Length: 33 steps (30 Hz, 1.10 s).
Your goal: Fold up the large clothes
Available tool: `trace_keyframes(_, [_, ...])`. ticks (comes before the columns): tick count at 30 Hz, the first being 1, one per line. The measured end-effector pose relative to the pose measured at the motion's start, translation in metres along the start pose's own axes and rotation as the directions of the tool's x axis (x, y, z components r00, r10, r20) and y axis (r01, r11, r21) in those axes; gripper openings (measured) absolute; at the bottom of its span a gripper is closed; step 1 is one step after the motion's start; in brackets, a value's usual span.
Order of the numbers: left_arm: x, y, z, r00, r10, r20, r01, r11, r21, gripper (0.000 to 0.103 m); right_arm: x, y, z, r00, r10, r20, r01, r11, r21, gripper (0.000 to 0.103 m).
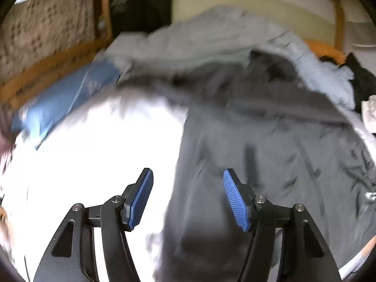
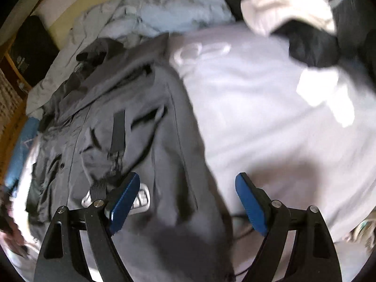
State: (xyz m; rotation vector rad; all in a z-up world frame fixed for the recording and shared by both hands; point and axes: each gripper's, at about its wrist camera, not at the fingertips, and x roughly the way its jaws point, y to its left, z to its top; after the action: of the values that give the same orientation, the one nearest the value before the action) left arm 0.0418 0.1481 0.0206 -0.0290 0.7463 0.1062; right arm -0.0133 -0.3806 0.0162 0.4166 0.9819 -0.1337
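Dark grey jacket (image 2: 122, 127) lies spread on white bed sheet (image 2: 258, 108), hood toward pale blue-grey garment (image 2: 164, 11) heaped at far side. Left hand-held gripper (image 1: 188, 199) hangs over jacket's edge, jaws parted, nothing between pads. Right hand-held gripper (image 2: 188, 202) above jacket's near hem, jaws wide, empty. Judgement: fabric thin, soft, likely slick shell; light but bulky, will slump and slide. Best pinch at hem corner or seam edge, avoiding strap buckle (image 2: 98, 188) and bunched hood. Views blurred.

The grey jacket (image 2: 131, 127) is matt woven cloth; the white sheet (image 2: 258, 117) is smooth cloth.
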Motion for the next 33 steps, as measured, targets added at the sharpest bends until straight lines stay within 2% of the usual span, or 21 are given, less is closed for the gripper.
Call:
trace_keyframes(2, [0.009,0.012,-0.015,0.997,0.006,-0.08,-0.01,0.999,-0.047,0.061,0.004,-0.005,-0.012,0.998,0.038,-0.04,-0.038,0.999,0.003,0.083])
trace_keyframes(4, [0.018,0.024,-0.031,0.987,-0.008,-0.16,-0.008,0.995,-0.099,0.061,0.003,-0.007,-0.026,0.996,0.072,-0.058,-0.073,0.997,-0.01,0.075])
trace_keyframes(6, [0.023,0.033,-0.049,0.974,-0.056,-0.221,0.02,0.987,-0.161,0.062,-0.001,-0.009,-0.036,0.994,0.09,-0.056,-0.091,0.996,-0.023,0.069])
trace_keyframes(8, [0.02,0.032,-0.057,0.97,-0.086,-0.225,0.046,0.983,-0.179,0.062,-0.004,-0.013,-0.043,0.989,0.135,-0.067,-0.136,0.991,-0.01,0.063])
trace_keyframes(10, [0.016,0.025,-0.059,0.965,-0.135,-0.225,0.097,0.98,-0.173,0.06,-0.004,-0.017,-0.048,0.976,0.2,-0.088,-0.199,0.98,0.017,0.051])
trace_keyframes(12, [0.015,0.017,-0.067,0.945,-0.221,-0.24,0.179,0.966,-0.185,0.041,-0.003,-0.015,-0.049,0.962,0.25,-0.107,-0.249,0.968,0.027,0.03])
trace_keyframes(13, [0.013,0.014,-0.068,0.946,-0.217,-0.239,0.18,0.969,-0.168,0.037,-0.004,-0.014,-0.051,0.958,0.265,-0.113,-0.265,0.964,0.02,0.025])
trace_keyframes(14, [0.01,0.012,-0.067,0.949,-0.213,-0.231,0.182,0.972,-0.147,0.023,-0.006,-0.01,-0.052,0.958,0.266,-0.109,-0.268,0.964,0.002,0.018])
trace_keyframes(15, [0.008,0.011,-0.066,0.944,-0.24,-0.226,0.208,0.966,-0.156,0.014,-0.008,-0.006,-0.052,0.96,0.262,-0.097,-0.265,0.964,-0.019,0.012])
trace_keyframes(17, [0.0,0.012,-0.062,0.945,-0.26,-0.196,0.226,0.957,-0.182,0.011,-0.019,0.003,-0.053,0.967,0.253,-0.039,-0.255,0.965,-0.061,0.008])
trace_keyframes(19, [-0.013,0.009,-0.055,0.961,-0.239,-0.139,0.217,0.964,-0.153,0.01,-0.036,0.011,-0.047,0.967,0.248,0.064,-0.241,0.966,-0.094,0.007])
trace_keyframes(22, [-0.027,0.006,-0.024,0.972,-0.233,-0.035,0.227,0.965,-0.132,0.01,-0.057,0.021,-0.025,0.94,0.281,0.195,-0.266,0.959,-0.102,0.006])
trace_keyframes(23, [-0.028,0.005,-0.014,0.974,-0.228,-0.017,0.224,0.966,-0.127,0.01,-0.06,0.026,-0.015,0.938,0.27,0.217,-0.252,0.962,-0.107,0.006])
trace_keyframes(27, [-0.011,-0.002,0.039,0.985,-0.169,0.025,0.17,0.981,-0.098,0.01,-0.056,0.052,0.038,0.94,0.203,0.275,-0.172,0.976,-0.133,0.006])
trace_keyframes(31, [0.033,-0.023,0.08,0.997,-0.083,0.001,0.083,0.996,-0.031,0.011,-0.025,0.072,0.099,0.949,0.153,0.276,-0.122,0.984,-0.127,0.006])
trace_keyframes(33, [0.056,-0.028,0.092,0.998,-0.061,-0.013,0.061,0.998,-0.02,0.011,-0.004,0.078,0.118,0.954,0.135,0.268,-0.103,0.986,-0.127,0.006])
